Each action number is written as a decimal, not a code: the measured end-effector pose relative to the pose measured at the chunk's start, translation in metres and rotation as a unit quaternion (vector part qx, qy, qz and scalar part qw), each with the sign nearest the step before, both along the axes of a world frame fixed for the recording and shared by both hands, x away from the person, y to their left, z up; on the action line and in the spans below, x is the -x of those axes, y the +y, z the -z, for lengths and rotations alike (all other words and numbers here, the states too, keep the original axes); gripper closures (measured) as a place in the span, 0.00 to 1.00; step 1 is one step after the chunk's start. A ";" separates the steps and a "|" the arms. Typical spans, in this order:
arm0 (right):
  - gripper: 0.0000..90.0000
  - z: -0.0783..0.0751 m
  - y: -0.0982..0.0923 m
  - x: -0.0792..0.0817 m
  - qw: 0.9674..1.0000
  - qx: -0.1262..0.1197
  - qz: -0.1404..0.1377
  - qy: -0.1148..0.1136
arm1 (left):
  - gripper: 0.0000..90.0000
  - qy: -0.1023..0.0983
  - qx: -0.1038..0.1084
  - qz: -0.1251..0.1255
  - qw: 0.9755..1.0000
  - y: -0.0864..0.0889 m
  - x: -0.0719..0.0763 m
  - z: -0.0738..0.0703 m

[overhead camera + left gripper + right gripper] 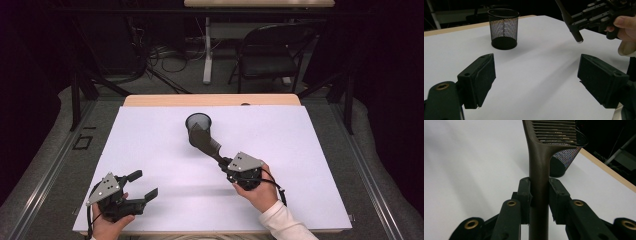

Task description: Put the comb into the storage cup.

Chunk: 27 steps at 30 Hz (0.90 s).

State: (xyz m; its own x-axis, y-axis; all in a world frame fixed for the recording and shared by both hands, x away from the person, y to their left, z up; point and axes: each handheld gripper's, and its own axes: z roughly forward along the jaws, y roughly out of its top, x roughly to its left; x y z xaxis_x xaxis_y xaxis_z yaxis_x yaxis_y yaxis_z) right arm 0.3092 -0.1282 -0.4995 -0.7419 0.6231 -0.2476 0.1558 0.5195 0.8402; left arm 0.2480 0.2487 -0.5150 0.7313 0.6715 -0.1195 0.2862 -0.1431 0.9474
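Aloft over the white table [150, 150], a dark slotted spatula [204, 141] sits clamped in the right gripper [223, 163], its head at the black mesh cup [198, 121]; the left gripper [145, 187] rests near the table's front edge, jaws wide and empty.

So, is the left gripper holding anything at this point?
No: in the left gripper view the left gripper stands wide open with only bare white table between its jaws.

High view looks down; both gripper views, low and close, share the mesh cup [503, 28].
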 end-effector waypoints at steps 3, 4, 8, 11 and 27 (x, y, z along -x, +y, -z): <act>0.81 0.001 0.001 0.001 1.000 0.006 0.000 -0.006 | 0.17 0.004 0.003 0.001 1.000 0.000 -0.001 -0.001; 0.81 0.001 0.002 0.001 1.000 0.008 0.000 -0.005 | 0.17 0.006 0.001 -0.001 1.000 0.000 -0.002 -0.002; 0.81 0.002 0.004 0.003 1.000 0.014 0.001 -0.014 | 0.17 0.011 0.014 -0.002 1.000 -0.001 -0.006 -0.005; 0.81 0.002 0.005 0.004 1.000 0.016 0.000 -0.021 | 0.17 0.014 0.018 -0.004 1.000 -0.003 -0.010 -0.010; 0.81 0.001 0.005 0.007 0.999 0.012 0.004 -0.035 | 0.21 0.008 0.026 -0.006 1.000 -0.022 -0.026 -0.039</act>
State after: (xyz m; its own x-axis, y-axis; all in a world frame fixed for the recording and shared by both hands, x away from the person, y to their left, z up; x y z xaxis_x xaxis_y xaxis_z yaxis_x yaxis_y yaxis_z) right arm 0.3020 -0.1228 -0.5004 -0.7164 0.6227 -0.3147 0.1013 0.5392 0.8361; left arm 0.2744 0.2270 -0.4760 0.7203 0.6733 -0.1670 0.3033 -0.0891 0.9487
